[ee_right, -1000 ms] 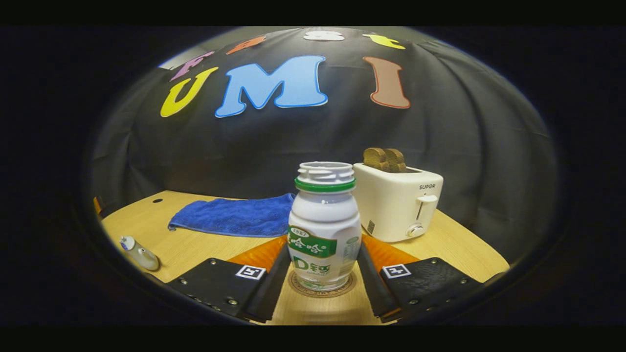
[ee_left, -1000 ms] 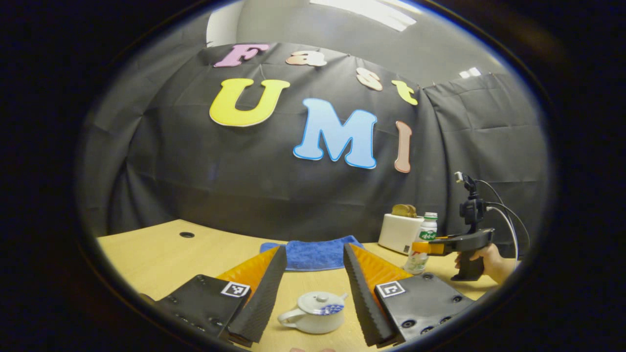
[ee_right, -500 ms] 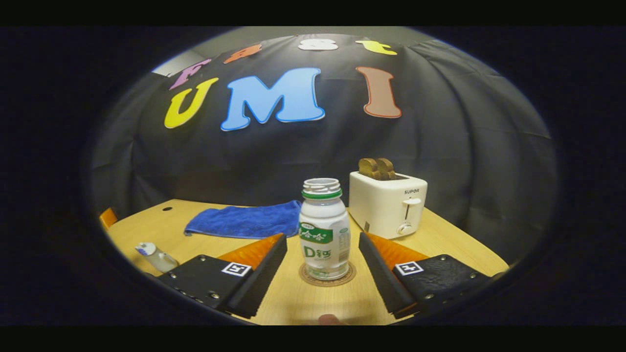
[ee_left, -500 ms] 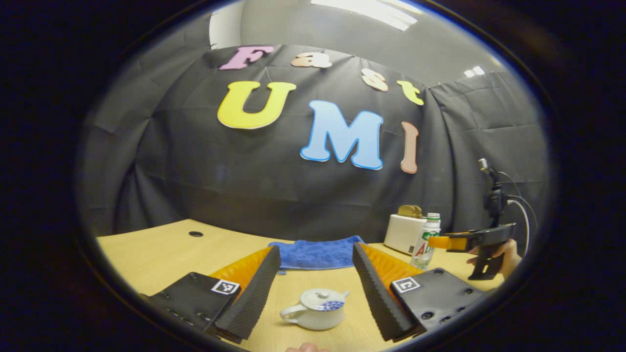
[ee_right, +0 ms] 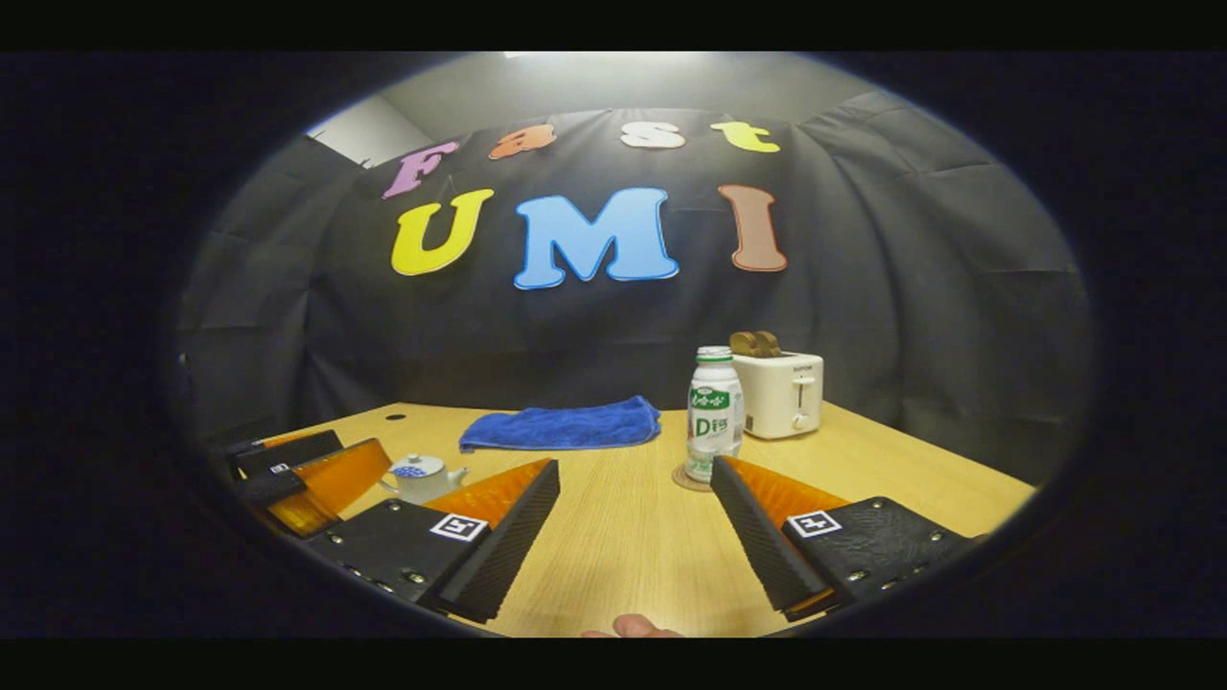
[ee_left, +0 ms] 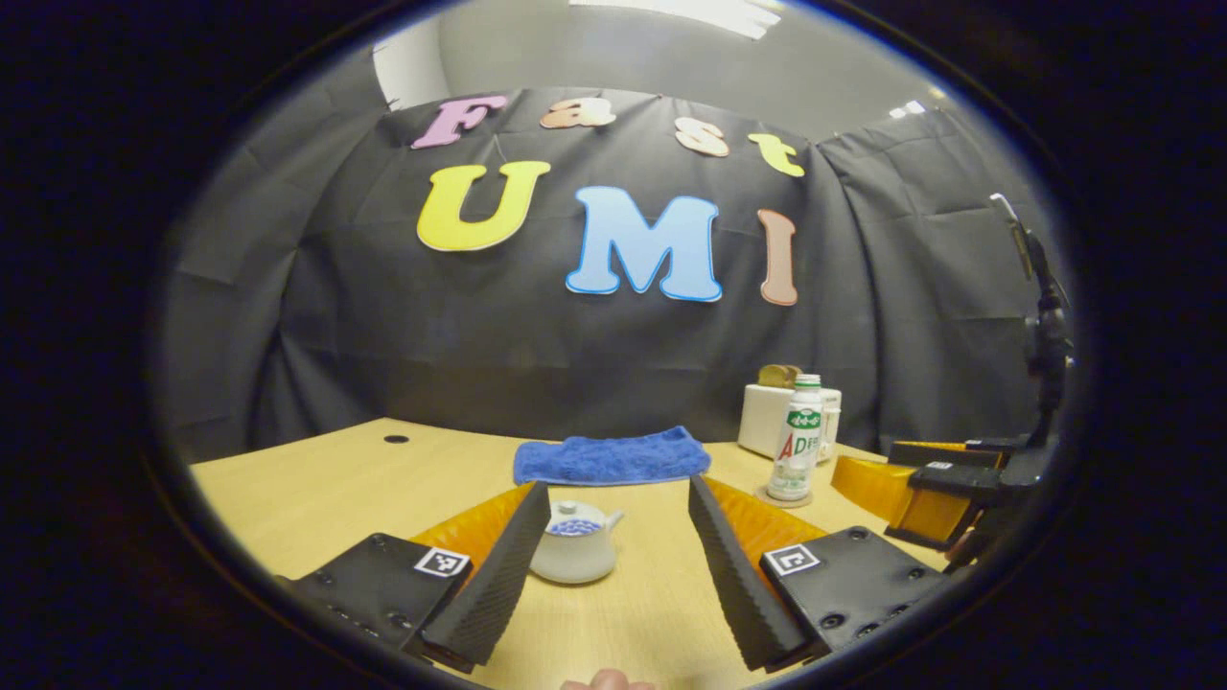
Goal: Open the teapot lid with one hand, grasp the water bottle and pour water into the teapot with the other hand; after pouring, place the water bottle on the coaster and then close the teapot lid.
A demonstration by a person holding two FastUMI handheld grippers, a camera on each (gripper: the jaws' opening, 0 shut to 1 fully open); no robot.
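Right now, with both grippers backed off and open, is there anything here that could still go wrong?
Little, it seems. The water bottle stands uncapped on the coaster, close beside the right gripper and its near finger; a careless sideways sweep could tip it and spill. The teapot, lid on, sits against the inner edge of one finger of the left gripper, so a swing there might nudge it along the table.

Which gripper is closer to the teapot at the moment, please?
The left. The left gripper has its open fingers reaching beside the teapot, without touching. The right gripper sits farther off, nearer the water bottle.
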